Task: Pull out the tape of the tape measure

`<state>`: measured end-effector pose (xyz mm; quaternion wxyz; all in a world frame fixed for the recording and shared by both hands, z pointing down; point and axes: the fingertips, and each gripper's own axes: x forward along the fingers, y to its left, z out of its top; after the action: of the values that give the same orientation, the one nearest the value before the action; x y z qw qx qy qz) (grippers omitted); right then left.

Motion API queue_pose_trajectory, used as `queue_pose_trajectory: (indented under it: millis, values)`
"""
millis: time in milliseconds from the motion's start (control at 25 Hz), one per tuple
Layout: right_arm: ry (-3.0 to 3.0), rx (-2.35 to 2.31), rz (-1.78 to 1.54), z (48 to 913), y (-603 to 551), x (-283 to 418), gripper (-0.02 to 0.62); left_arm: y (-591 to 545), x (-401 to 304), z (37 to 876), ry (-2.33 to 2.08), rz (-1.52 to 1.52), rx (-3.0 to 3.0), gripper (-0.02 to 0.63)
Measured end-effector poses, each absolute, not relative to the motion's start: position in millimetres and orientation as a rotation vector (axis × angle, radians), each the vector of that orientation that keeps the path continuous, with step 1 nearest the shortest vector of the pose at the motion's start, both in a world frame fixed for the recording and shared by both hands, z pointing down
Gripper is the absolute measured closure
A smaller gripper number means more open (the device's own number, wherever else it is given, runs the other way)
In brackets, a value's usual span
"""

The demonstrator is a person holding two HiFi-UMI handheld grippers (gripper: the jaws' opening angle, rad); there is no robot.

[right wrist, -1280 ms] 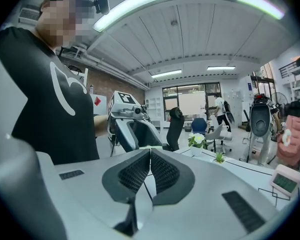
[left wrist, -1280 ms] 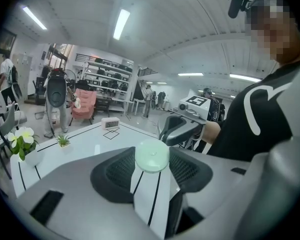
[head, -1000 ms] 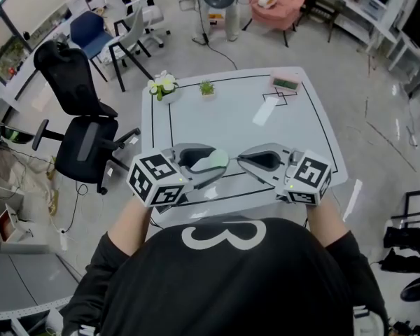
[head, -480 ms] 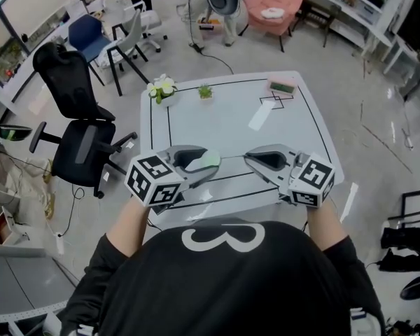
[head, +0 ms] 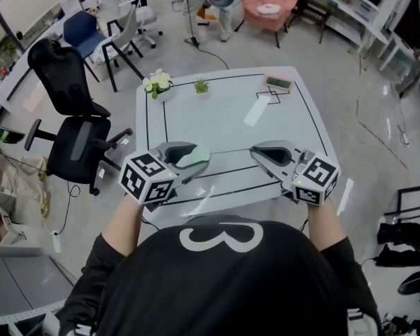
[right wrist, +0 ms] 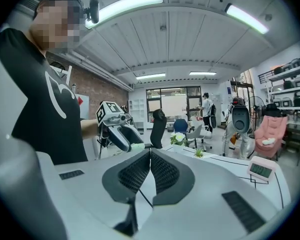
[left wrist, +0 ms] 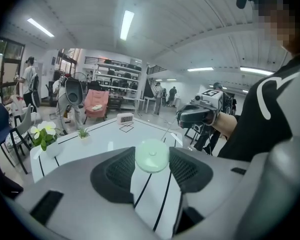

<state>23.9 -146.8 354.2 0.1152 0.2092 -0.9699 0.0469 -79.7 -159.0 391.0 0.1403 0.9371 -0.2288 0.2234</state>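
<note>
The table (head: 231, 121) is white with black lines. Its near edge is just in front of the person, and both claws are above this near part. Along the far edge stand a vase of flowers (head: 156, 85), a small green plant (head: 201, 86) and a pink clock (head: 278, 82), all well apart from the claws. Between them and the claws there is only the flat white surface. At the left side, a black office chair (head: 75, 135) stands near the table's edge. At the right side there is grey floor.

The two forearms come forward from the body, one at each side. The claws are turned inward, so their tips face each other with a gap between them.

The left claw (head: 204, 161) holds the tape measure (left wrist: 151, 155), a round pale green case. It sits between the two dark pads near their tips, above the table's near part.

The right claw (right wrist: 150, 153) is closed, with its pads together. In the right gripper view a thin dark line shows under the pads, but I cannot tell if it is the tape. In the head view no tape can be made out between the two claws.
</note>
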Motion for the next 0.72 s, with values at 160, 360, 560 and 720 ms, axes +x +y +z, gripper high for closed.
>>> queue_pose_trajectory:
  millis: [160,360,560,720]
  values:
    - [-2.841,0.64,0.151,356.8,-146.7,27.6,0.58,-159.2,-85.9,393.6,-0.683,0.646,2.698,0.393]
    - [-2.838,0.665,0.152,356.7,-149.1,33.6,0.58,-160.2,-89.0,394.7,-0.699,0.652,2.692,0.393]
    - [-2.827,0.659,0.125,357.0,-148.0,37.2,0.58,-159.3,-87.8,393.3,-0.693,0.627,2.686,0.393]
    - [-2.824,0.682,0.125,356.4,-149.8,43.0,0.58,-159.7,-86.5,393.0,-0.704,0.647,2.691,0.393]
